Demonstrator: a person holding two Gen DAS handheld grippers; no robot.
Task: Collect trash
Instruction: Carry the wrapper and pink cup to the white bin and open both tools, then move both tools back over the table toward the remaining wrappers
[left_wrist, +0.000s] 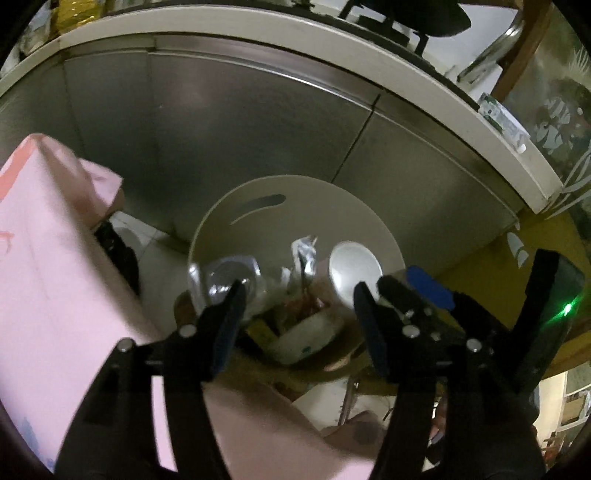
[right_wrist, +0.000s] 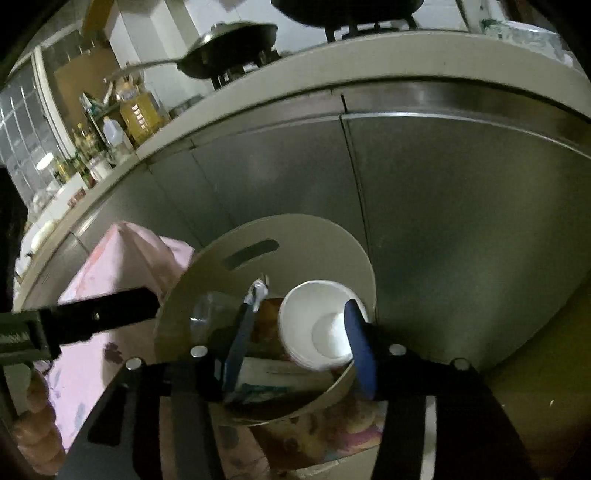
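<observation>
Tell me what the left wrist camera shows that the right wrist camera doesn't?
Only the left wrist view shows the right tool with a green light beside it, plus a clear plastic container in the bin. Only the right wrist view shows the countertop's frying pan and oil bottles, and the left tool's side. Both show the beige trash bin holding a white paper cup, the pink bag and steel cabinet doors.
</observation>
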